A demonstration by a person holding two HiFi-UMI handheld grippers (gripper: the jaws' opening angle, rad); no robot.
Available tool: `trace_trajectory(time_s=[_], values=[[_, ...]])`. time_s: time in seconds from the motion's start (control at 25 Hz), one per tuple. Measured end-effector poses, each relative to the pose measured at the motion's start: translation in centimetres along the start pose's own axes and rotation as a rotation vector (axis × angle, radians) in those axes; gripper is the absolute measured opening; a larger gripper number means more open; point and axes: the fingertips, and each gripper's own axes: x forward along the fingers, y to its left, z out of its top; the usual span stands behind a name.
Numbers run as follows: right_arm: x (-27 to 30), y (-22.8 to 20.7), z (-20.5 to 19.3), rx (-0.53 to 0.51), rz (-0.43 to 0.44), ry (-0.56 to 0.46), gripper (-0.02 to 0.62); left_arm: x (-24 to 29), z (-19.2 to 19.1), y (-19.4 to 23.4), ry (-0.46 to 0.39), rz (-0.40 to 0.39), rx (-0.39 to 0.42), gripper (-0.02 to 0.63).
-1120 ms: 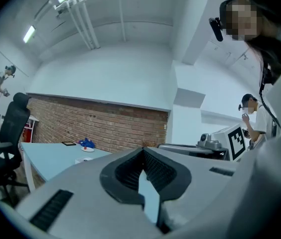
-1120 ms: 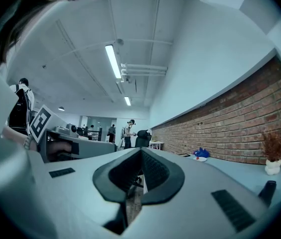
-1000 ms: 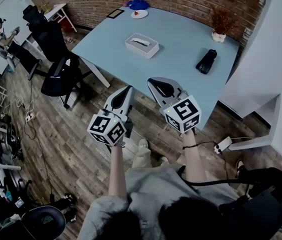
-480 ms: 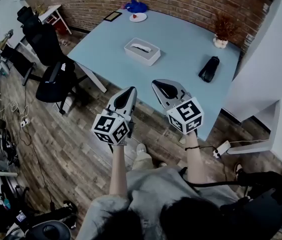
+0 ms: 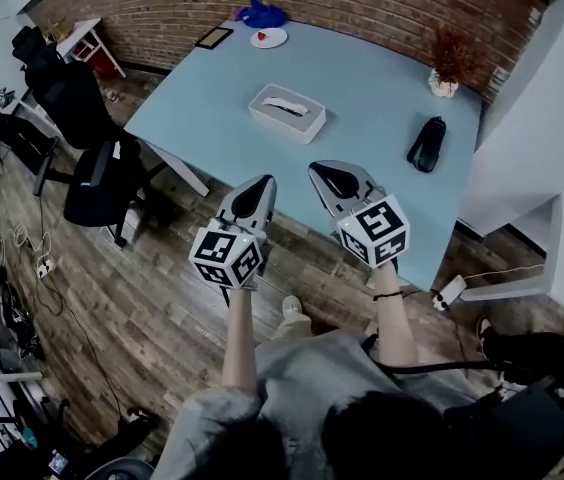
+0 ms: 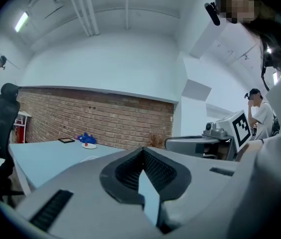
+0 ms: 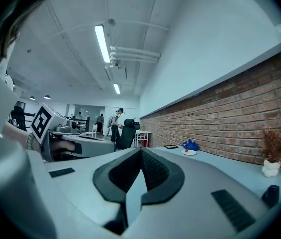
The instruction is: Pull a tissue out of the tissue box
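Note:
A white tissue box (image 5: 287, 114) with a tissue showing in its top slot lies on the light blue table (image 5: 362, 98), left of the table's middle. Both grippers hover side by side over the wooden floor at the table's near edge, pointing toward the box and well short of it. In the head view my left gripper (image 5: 259, 186) is to the left and my right gripper (image 5: 329, 173) reaches just over the table's edge. The left gripper view shows the left gripper (image 6: 142, 154) shut and empty. The right gripper (image 7: 140, 156) is likewise shut with nothing in it.
A black pouch (image 5: 427, 144) and a small potted plant (image 5: 445, 68) sit on the table's right side. A white plate (image 5: 268, 38), a blue thing (image 5: 260, 14) and a dark frame (image 5: 213, 37) lie at the far end. Black office chairs (image 5: 92, 168) stand left of the table.
The table and tissue box have come nearer as the person stepped forward with both grippers. The jaws stayed shut.

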Motion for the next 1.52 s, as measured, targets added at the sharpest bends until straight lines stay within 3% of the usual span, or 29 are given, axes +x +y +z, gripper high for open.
trace_trajectory(time_s=[0.64,1.08,1.52], values=[[8.3,0.3,-0.1,-0.022,-0.108,0.039,0.0,1.4,0.0,7.9,0.043,-0.126,0.024,0.003],[11.0,-1.6,-1.7,-0.03,-0.123,0.091,0.0,3.8,-1.3,9.9,0.07,-0.154,-0.003,0.003],[15.4,-6.4,-4.3,-0.04,-0.105,0.186,0.0,9.5,-2.6,13.3,0.113,-0.151,-0.034,0.003]])
